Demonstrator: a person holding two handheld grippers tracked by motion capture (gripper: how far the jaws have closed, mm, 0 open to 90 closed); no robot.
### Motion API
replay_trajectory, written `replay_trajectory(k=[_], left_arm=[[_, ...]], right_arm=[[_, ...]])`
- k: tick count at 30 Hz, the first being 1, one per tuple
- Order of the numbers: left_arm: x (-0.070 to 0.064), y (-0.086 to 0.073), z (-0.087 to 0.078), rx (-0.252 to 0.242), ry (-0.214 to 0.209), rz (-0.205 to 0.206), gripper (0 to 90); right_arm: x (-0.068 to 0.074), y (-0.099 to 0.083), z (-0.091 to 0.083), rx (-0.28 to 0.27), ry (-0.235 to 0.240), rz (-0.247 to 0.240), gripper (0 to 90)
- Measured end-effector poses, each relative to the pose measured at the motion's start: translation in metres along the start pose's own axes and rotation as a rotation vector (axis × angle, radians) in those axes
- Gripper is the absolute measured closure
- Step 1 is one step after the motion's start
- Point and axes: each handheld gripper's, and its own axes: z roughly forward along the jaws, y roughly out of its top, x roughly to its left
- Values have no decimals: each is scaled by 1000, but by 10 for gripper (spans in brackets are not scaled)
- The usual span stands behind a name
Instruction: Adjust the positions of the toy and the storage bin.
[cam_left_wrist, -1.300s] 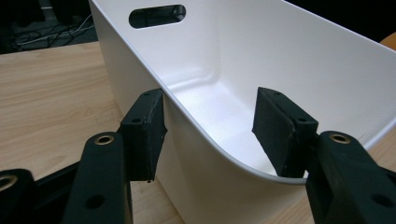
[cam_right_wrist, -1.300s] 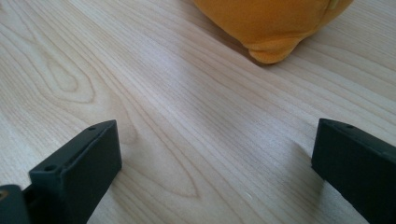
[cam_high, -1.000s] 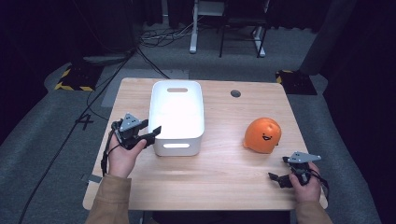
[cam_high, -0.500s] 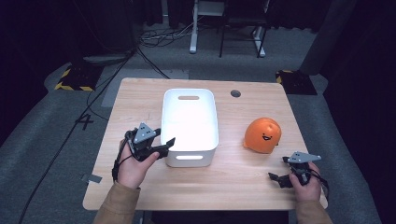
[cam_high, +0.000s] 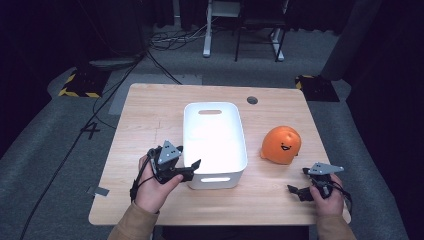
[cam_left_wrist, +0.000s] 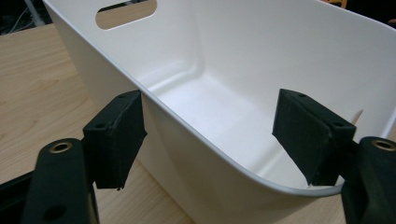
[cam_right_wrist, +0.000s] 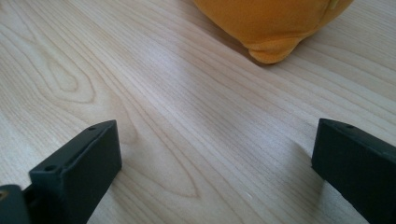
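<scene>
A white plastic bin (cam_high: 239, 131) with handle slots stands mid-table, nothing inside it. My left gripper (cam_high: 195, 170) is open at the bin's near left corner. In the left gripper view it (cam_left_wrist: 210, 135) straddles the bin wall (cam_left_wrist: 187, 154): one jaw lies against the outside, the other hangs well apart inside. An orange plush toy (cam_high: 281, 144) with a smiling face sits to the right of the bin. My right gripper (cam_high: 297, 181) rests open on the wood near the front right edge, short of the toy (cam_right_wrist: 271, 23), with bare table between its jaws (cam_right_wrist: 215, 163).
The wooden table (cam_high: 150, 115) has a round cable hole (cam_high: 252, 100) at the back right. Behind the table are a desk frame (cam_high: 207, 30), loose cables (cam_high: 165, 40) on the grey floor and yellow-black tape marks (cam_high: 77, 87).
The bin has slid right and toward the front edge, and my left gripper has moved with it at its corner. The right gripper and the toy have stayed put.
</scene>
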Motion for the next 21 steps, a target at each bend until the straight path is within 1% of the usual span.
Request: replay_trajectory(k=[1, 2, 4, 5, 6, 7, 9, 11, 16, 18, 21], left_arm=[[-3, 0, 1, 1, -4, -4, 242], [-5, 0, 1, 5, -9, 5, 234], [-10, 0, 2, 9, -15, -1, 231], [-11, 0, 2, 12, -17, 9, 231], [-14, 0, 2, 12, -19, 7, 231], [-16, 0, 2, 13, -25, 16, 231], [-21, 0, 1, 17, -32, 12, 231], [-24, 0, 1, 25, -31, 30, 230], [-33, 1, 0, 36, -29, 46, 228], [-37, 1, 0, 41, -27, 51, 228], [-43, -1, -2, 39, -28, 47, 228]], right_arm=[[0, 0, 0, 0, 0, 1, 18], [0, 0, 0, 0, 0, 0, 17], [0, 0, 0, 0, 0, 0, 18], [0, 0, 0, 0, 0, 0, 18], [0, 0, 0, 0, 0, 0, 18], [0, 0, 0, 1, 0, 2, 18], [0, 0, 0, 0, 0, 1, 18], [0, 0, 0, 1, 0, 2, 17], [0, 0, 0, 0, 0, -1, 18], [0, 0, 0, 0, 0, 0, 18], [0, 0, 0, 0, 0, 0, 17]])
